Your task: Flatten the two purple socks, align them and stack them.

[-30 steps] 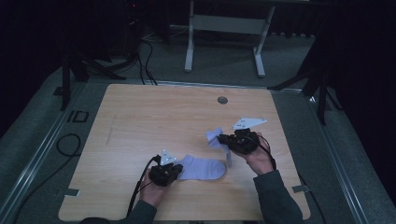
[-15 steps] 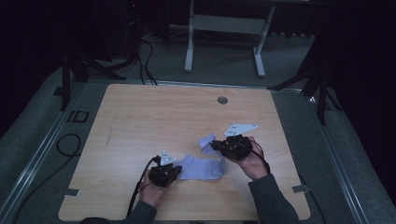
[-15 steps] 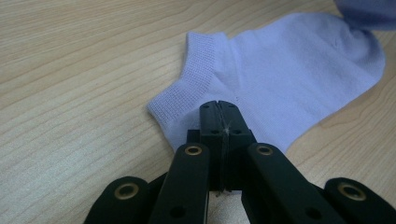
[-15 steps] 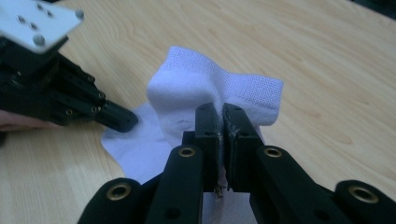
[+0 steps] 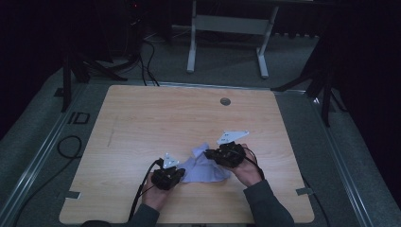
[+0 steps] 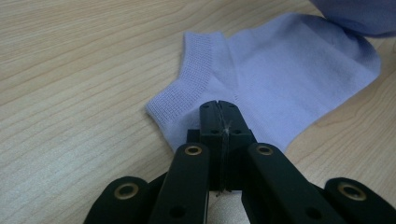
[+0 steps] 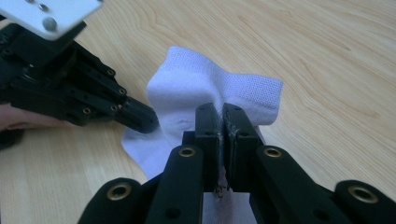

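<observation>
A pale lavender sock lies on the wooden table between both hands. My left gripper is shut on the sock's ribbed cuff edge, low on the table; its closed tips pinch the fabric. My right gripper is shut on the sock's other end, lifted and bunched over the flat part. In the right gripper view its tips clamp the folded cloth, and the left gripper lies close at the left.
A round cable hole sits near the table's far edge. The near table edge runs just behind the forearms. Cables trail on the floor at the left, and a grey metal frame stands beyond the table.
My right gripper has carried its end of the sock leftward and lower, toward the left gripper, folding the sock over itself. The left gripper has stayed put on the cuff.
</observation>
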The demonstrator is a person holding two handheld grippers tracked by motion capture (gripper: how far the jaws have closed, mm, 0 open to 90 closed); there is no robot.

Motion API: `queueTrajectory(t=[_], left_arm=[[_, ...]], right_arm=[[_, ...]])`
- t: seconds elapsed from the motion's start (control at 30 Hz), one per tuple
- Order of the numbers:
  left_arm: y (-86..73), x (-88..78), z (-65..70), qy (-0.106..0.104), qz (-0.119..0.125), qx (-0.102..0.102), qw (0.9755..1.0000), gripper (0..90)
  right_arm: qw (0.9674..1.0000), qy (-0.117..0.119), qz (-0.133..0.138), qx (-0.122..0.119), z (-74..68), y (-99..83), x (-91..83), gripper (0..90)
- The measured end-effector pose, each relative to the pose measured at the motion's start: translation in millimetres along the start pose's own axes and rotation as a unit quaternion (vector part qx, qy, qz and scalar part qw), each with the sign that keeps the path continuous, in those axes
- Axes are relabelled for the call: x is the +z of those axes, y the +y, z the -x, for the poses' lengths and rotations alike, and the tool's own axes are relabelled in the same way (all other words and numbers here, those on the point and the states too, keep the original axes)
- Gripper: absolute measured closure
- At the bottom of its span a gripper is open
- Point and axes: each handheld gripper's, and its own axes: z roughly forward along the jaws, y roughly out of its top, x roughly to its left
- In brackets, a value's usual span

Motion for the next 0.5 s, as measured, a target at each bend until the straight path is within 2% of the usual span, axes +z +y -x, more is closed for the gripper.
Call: queueTrajectory(t=[0.23, 0.4, 0.5], left_arm=[[-0.2, 0.2, 0.9, -0.001, 0.0, 0.0, 1.0, 89.6], [0.1, -0.5, 0.7, -0.003, 0.001, -0.001, 1.0, 87.9], [2.3, -6.7, 1.3, -0.004, 0.02, 0.005, 0.9998, 82.4]], right_arm=[[0.9999, 0.003, 0.011, -0.005, -4.2, 5.4, 0.4, 85.3], [1.0, 0.006, 0.006, 0.0, -5.1, -0.2, 5.7, 85.3], [0.9999, 0.009, 0.004, 0.003, -5.6, -3.8, 8.8, 85.3]])
